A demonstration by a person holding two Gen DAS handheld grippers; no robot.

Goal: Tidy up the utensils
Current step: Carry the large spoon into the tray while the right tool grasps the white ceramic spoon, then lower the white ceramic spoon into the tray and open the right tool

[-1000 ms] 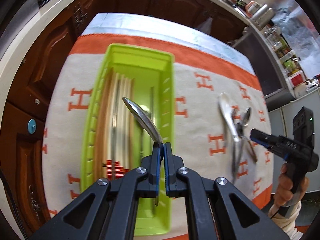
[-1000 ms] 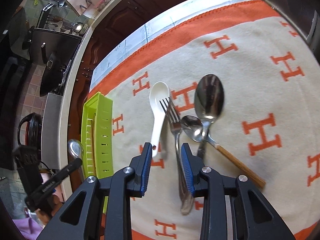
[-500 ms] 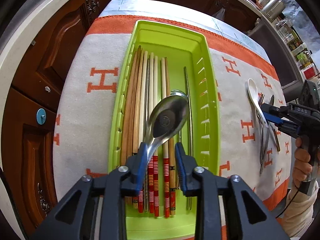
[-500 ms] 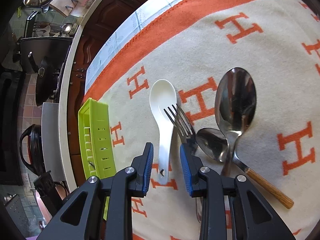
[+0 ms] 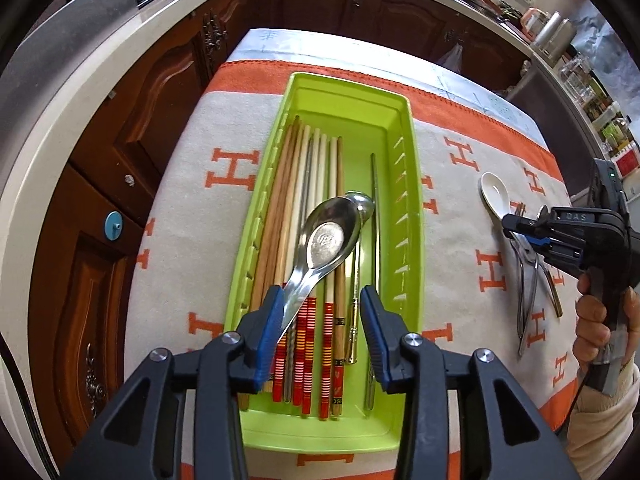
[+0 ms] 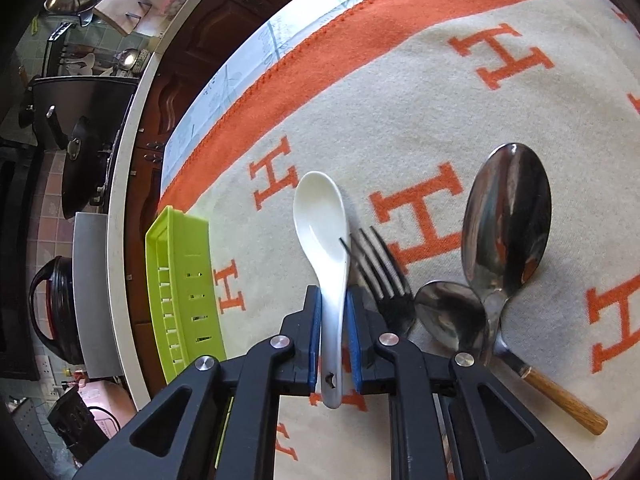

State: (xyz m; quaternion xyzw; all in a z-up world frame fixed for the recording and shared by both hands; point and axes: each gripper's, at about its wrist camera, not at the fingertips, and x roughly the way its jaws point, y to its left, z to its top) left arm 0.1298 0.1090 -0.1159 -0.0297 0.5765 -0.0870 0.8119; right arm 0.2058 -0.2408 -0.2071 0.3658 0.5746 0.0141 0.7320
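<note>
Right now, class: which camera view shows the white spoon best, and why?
The right wrist view: the white spoon lies close and sharp, its handle between the closing right gripper. The left wrist view shows only its small, distant bowl beyond the green tray.

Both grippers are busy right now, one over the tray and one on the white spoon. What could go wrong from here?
1. The right gripper is closing on the white spoon, whose bowl overlaps the fork tines; lifting may drag the fork.
2. The left gripper is opening, yet the metal spoon handle leans on one pad; withdrawing may flick it across the chopsticks in the green tray.
</note>
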